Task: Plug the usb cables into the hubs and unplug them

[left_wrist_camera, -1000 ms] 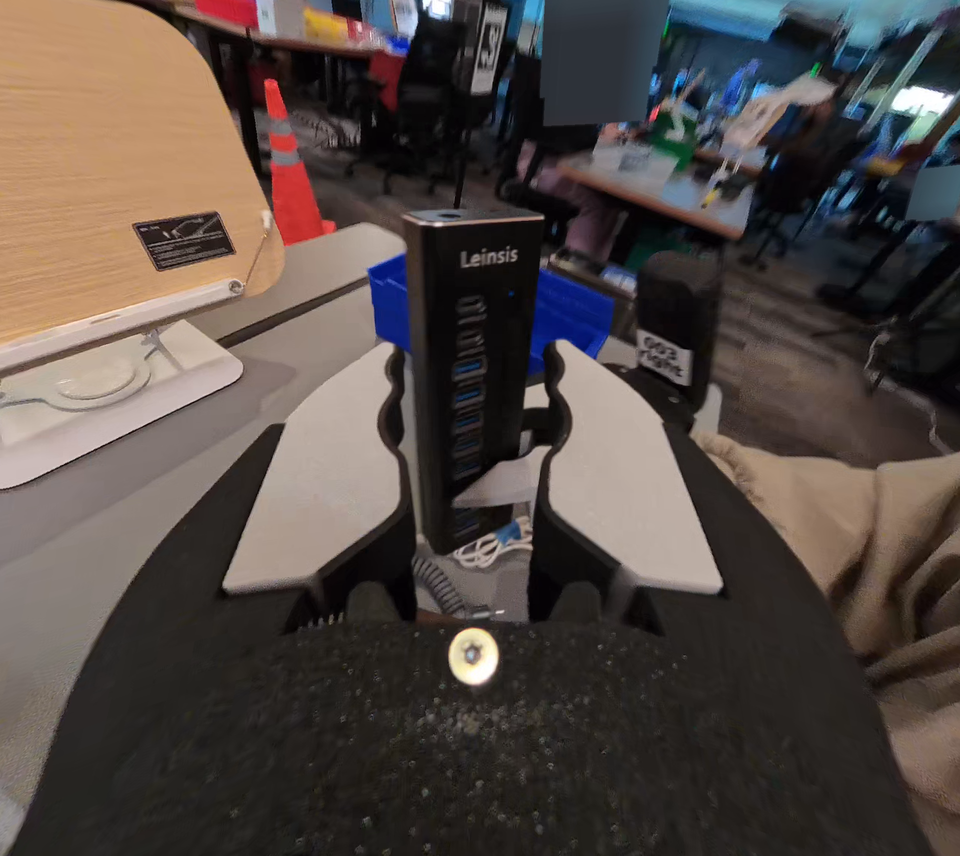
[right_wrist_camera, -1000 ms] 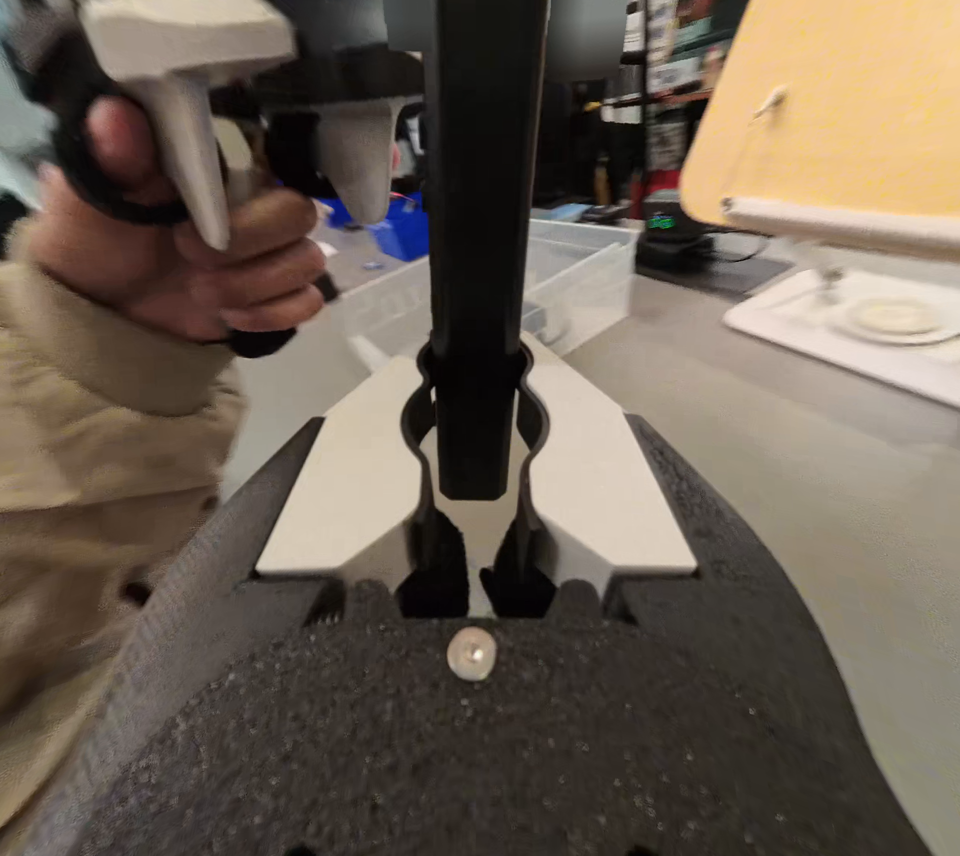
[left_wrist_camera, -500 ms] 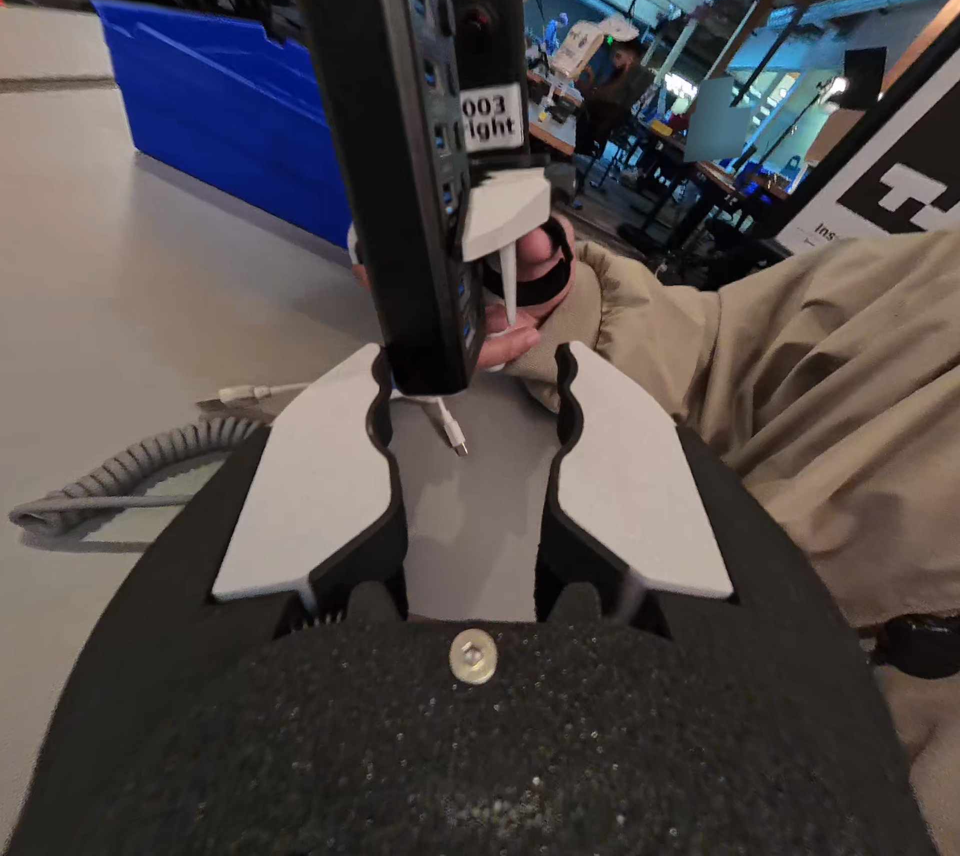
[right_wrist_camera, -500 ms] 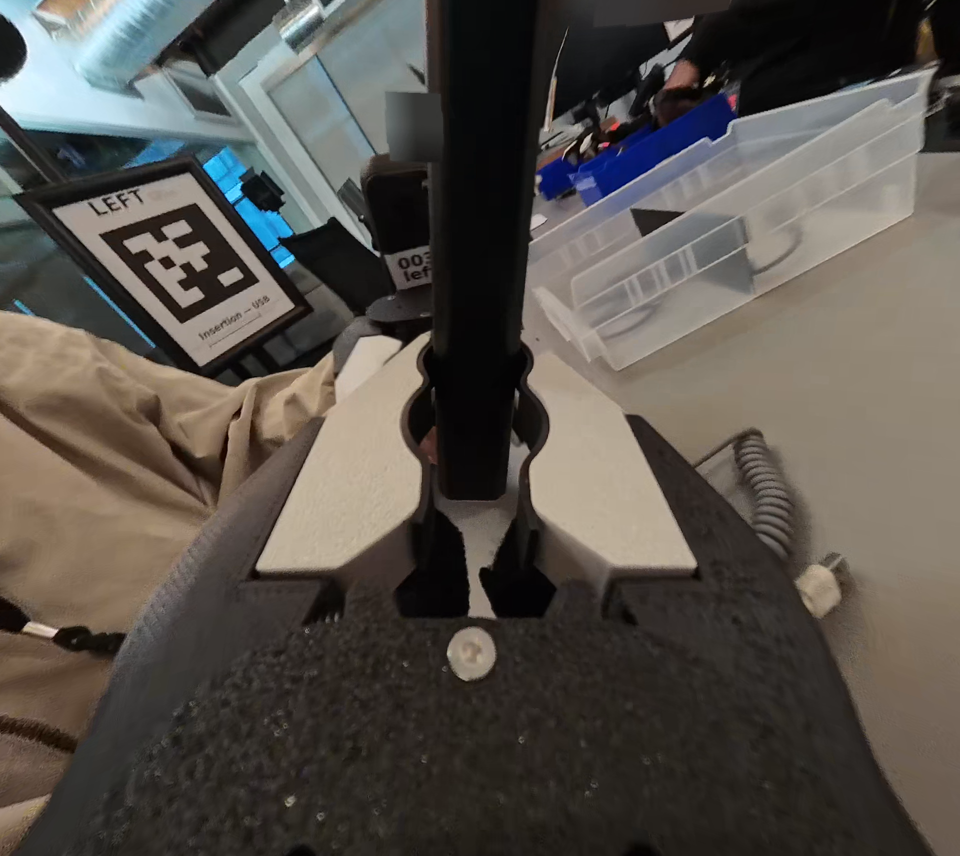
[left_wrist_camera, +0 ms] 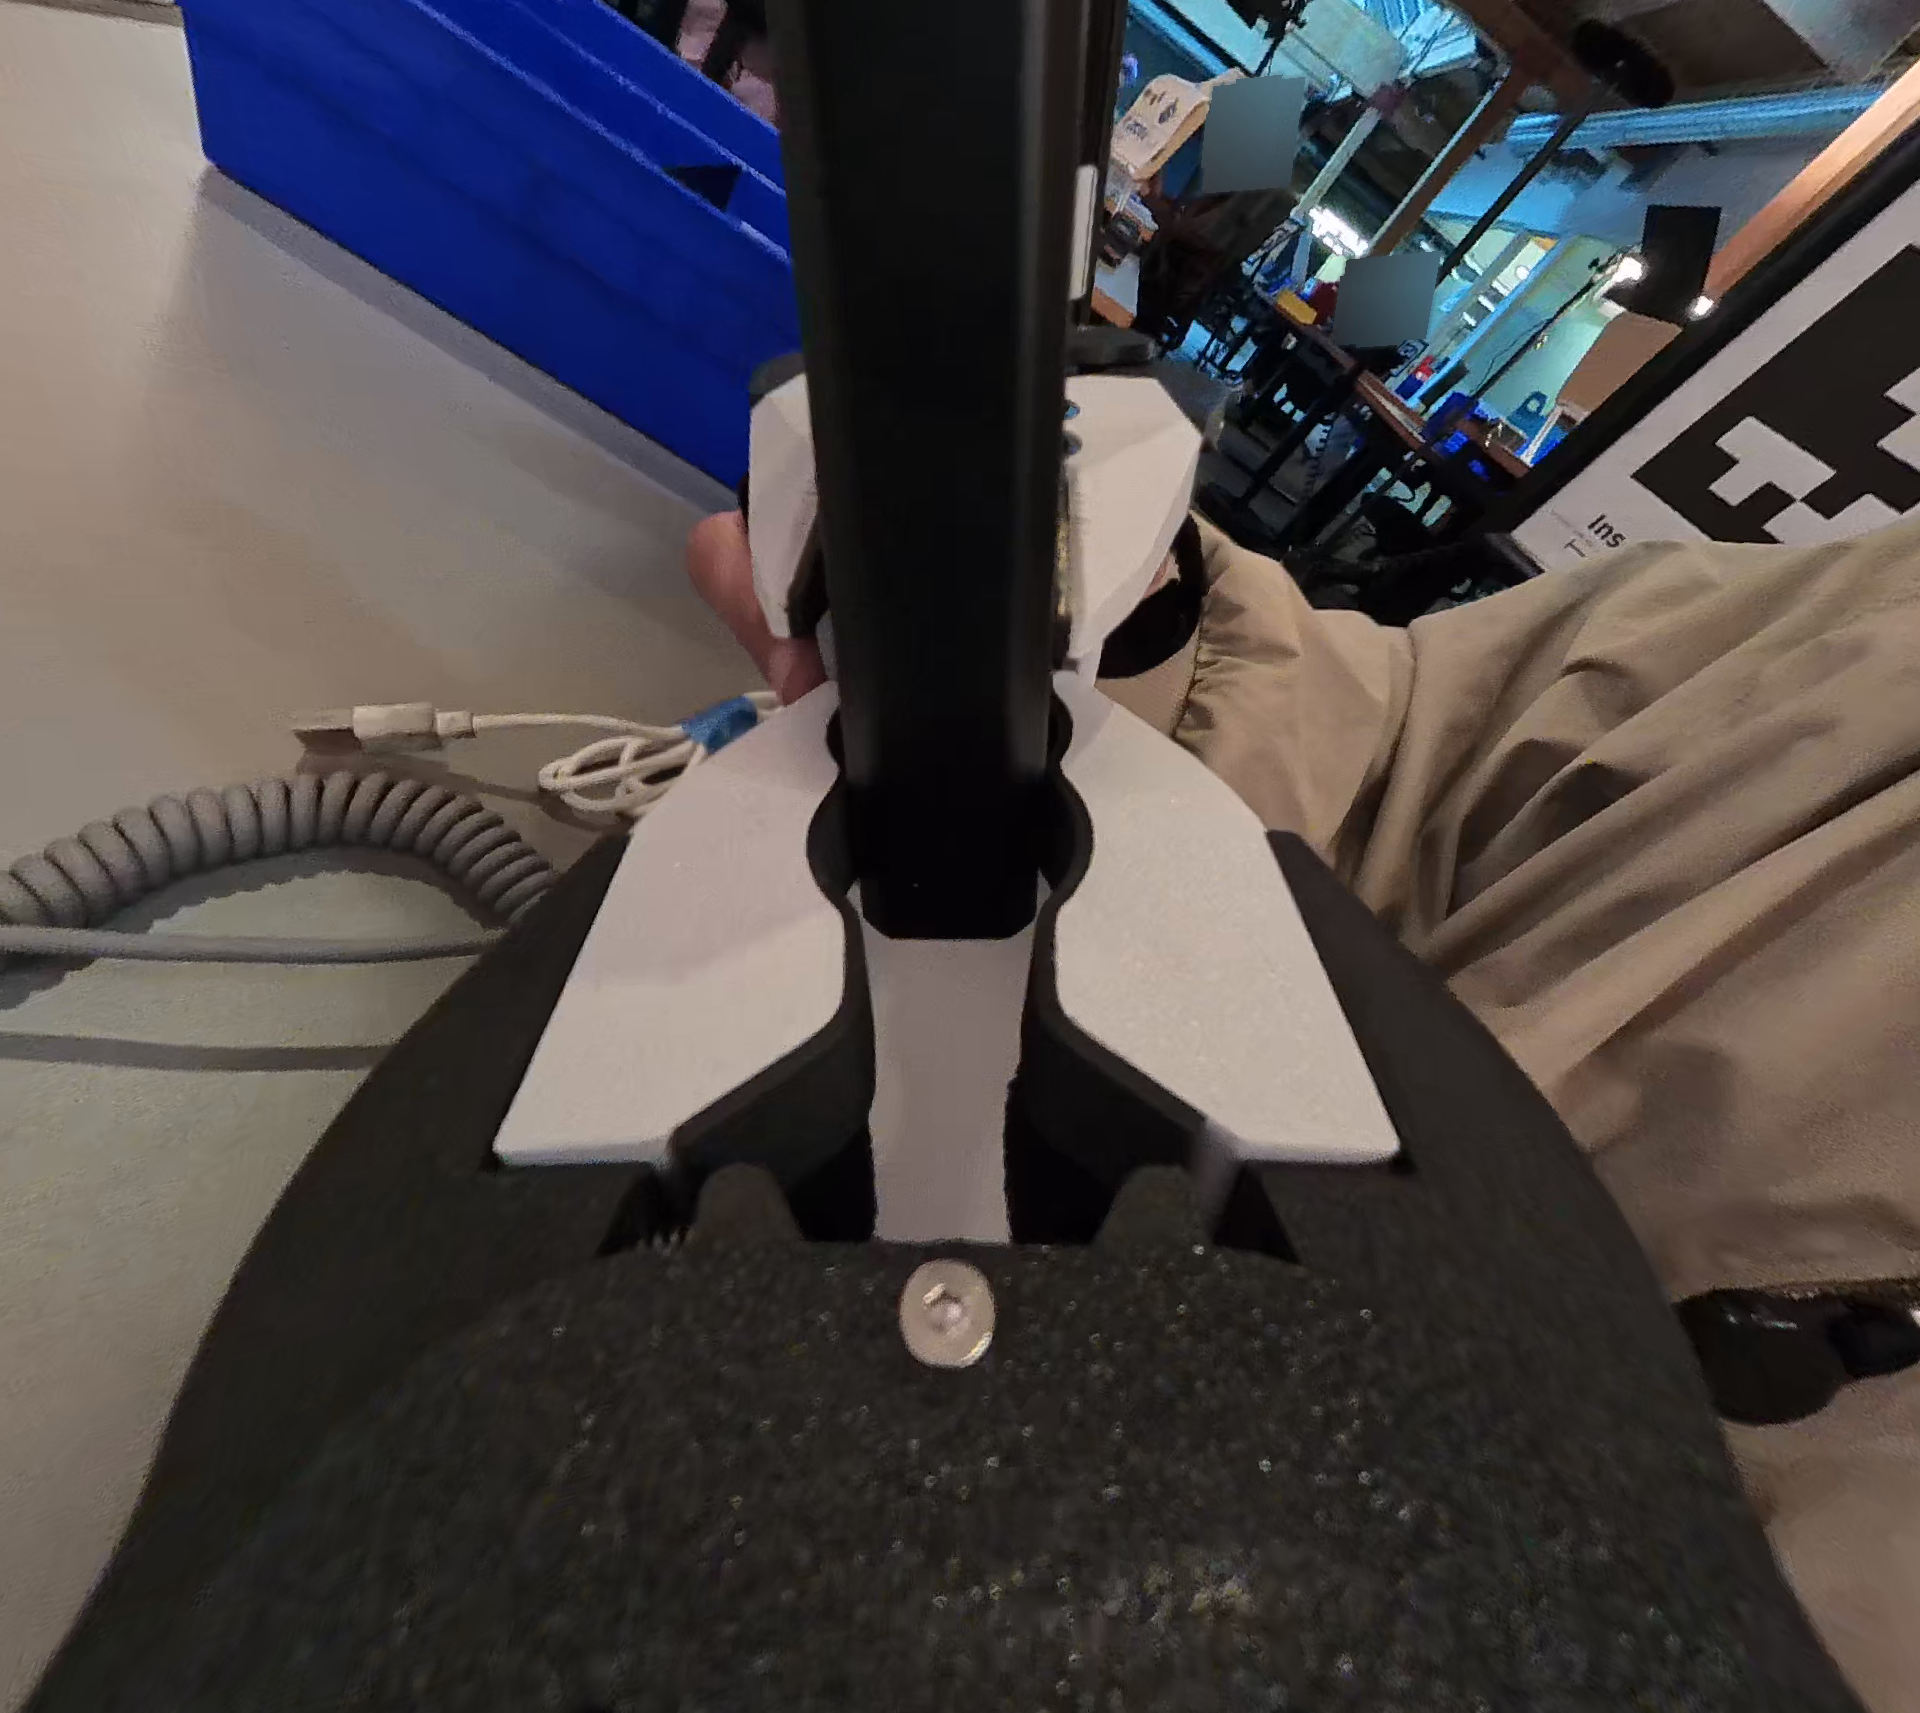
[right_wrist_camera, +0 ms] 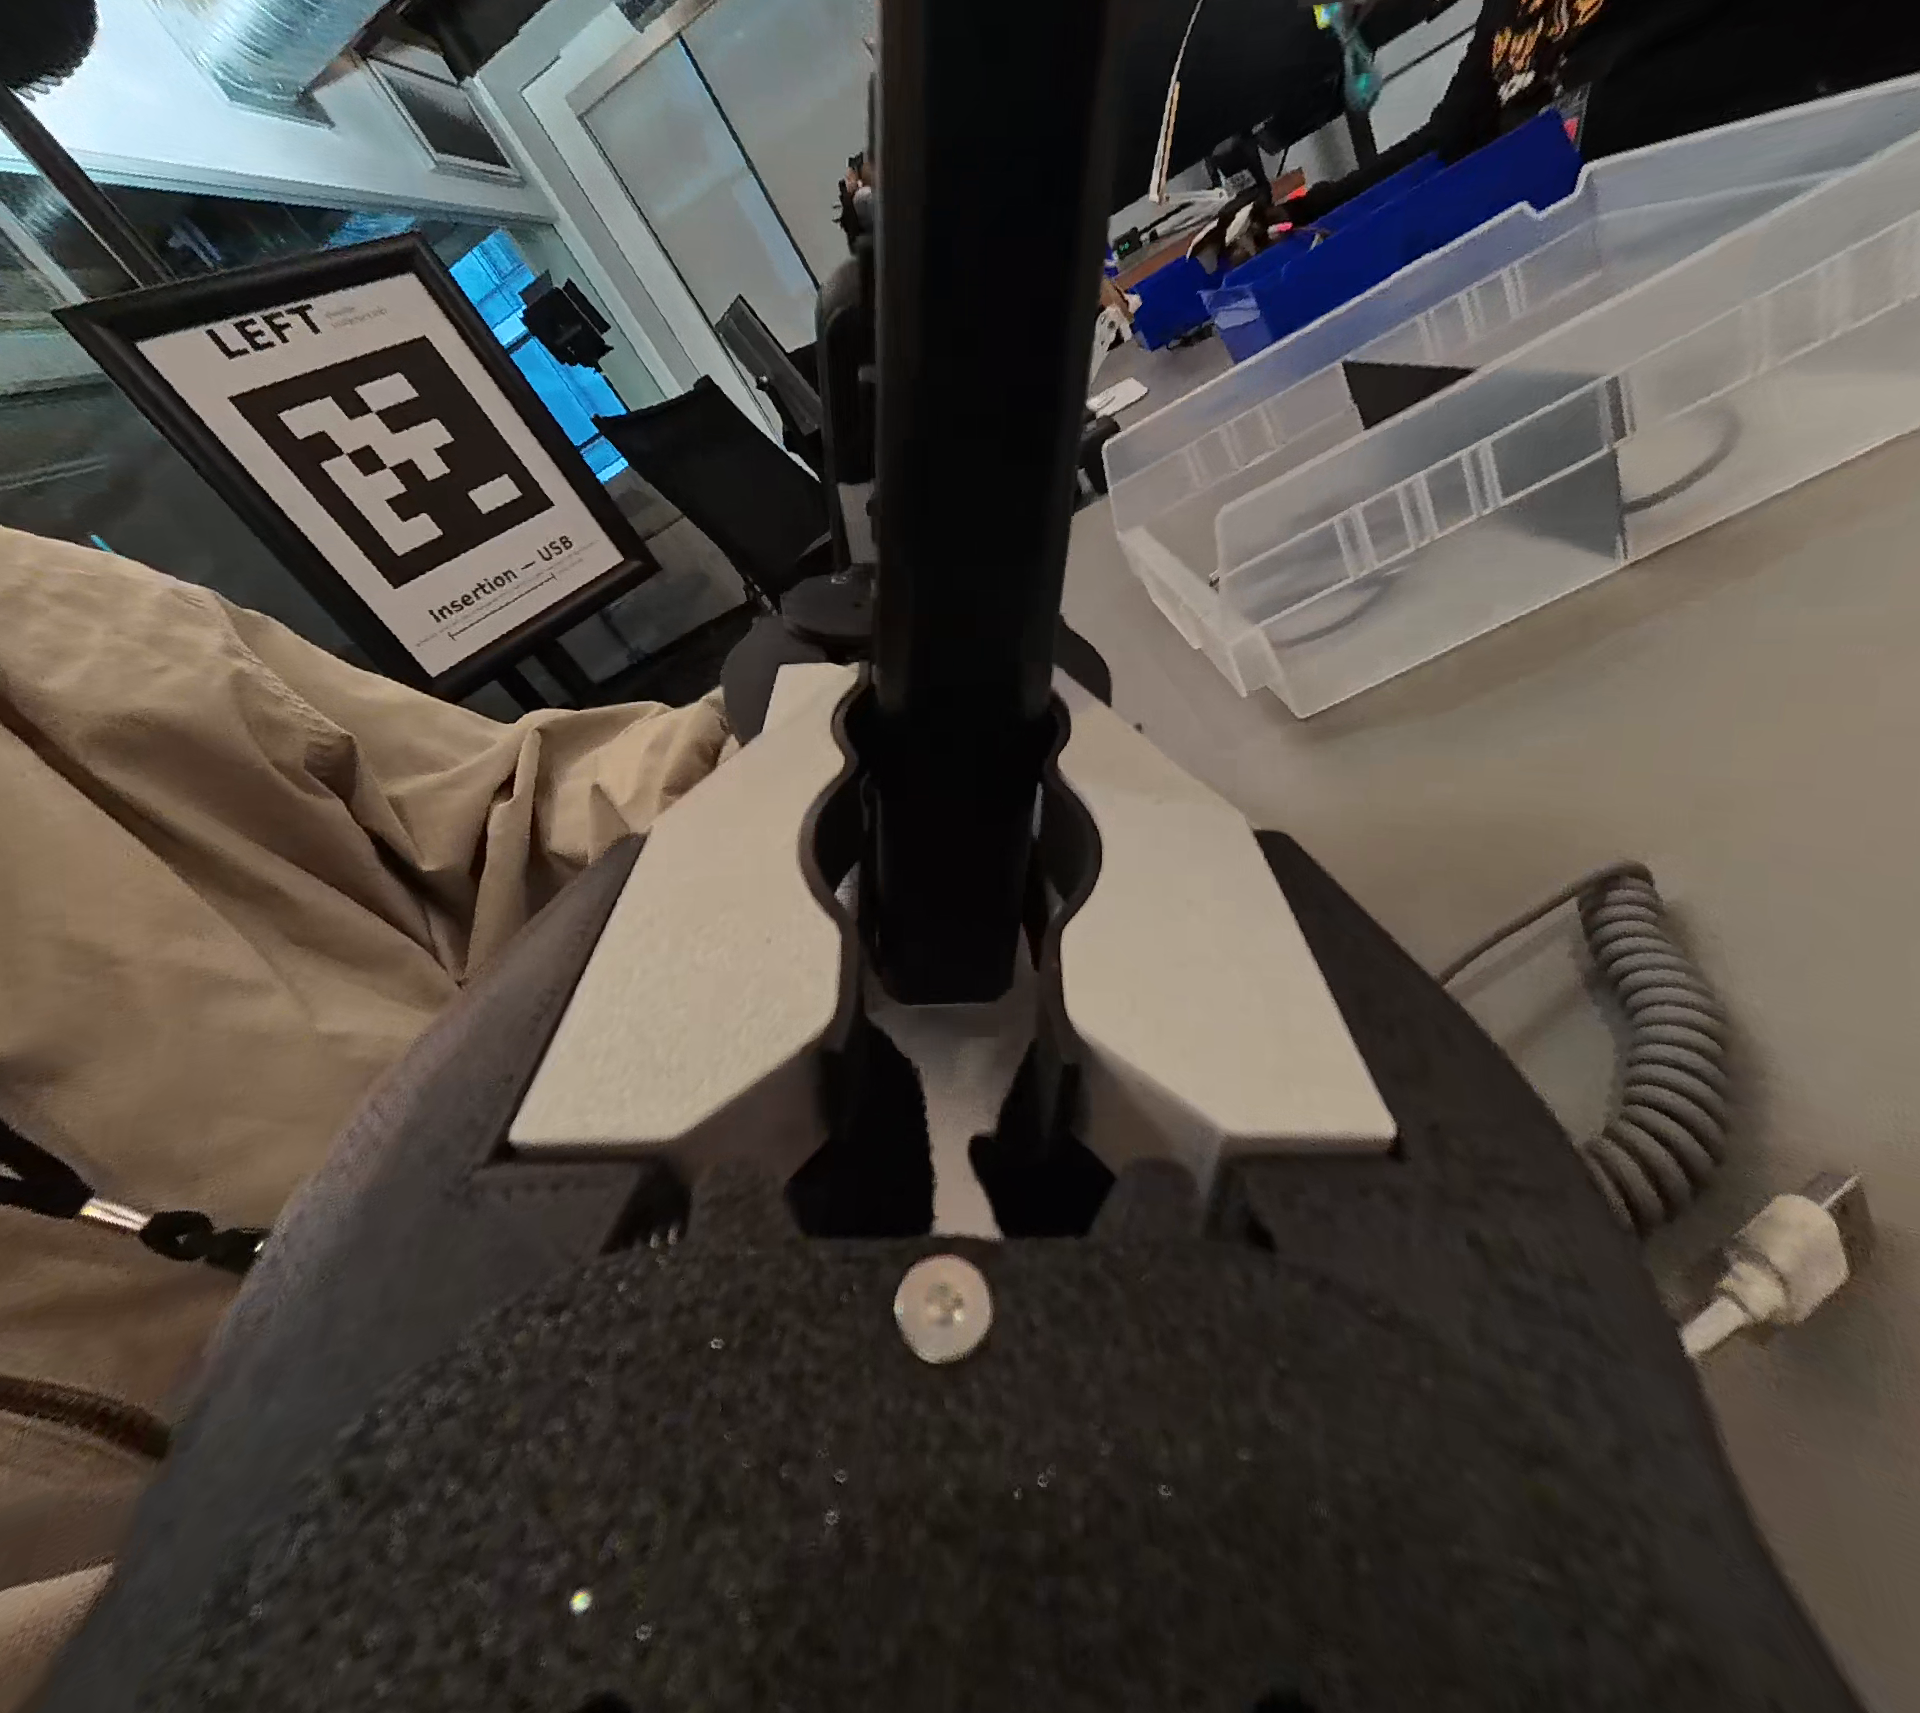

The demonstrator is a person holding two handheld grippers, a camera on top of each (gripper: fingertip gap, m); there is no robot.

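Note:
A long black USB hub stands upright off the table, held at both ends. My left gripper is shut on its near end. My right gripper is shut on the hub from the opposite side, and its white fingers show farther along the hub in the left wrist view. A white USB cable, bundled with a blue tie, lies on the grey table with its plug pointing left. The hub's ports are hidden in both views.
A grey coiled cable lies at left, and in the right wrist view ends in a white connector. A blue bin and clear bins stand behind. A tan sleeve and a framed marker sign are close by. Across from one pair of fingers to the other is roughly 5 centimeters.
My left gripper was open beside the hub half a second ago and has closed on its end. My right gripper has kept its hold while both tilted toward the table.

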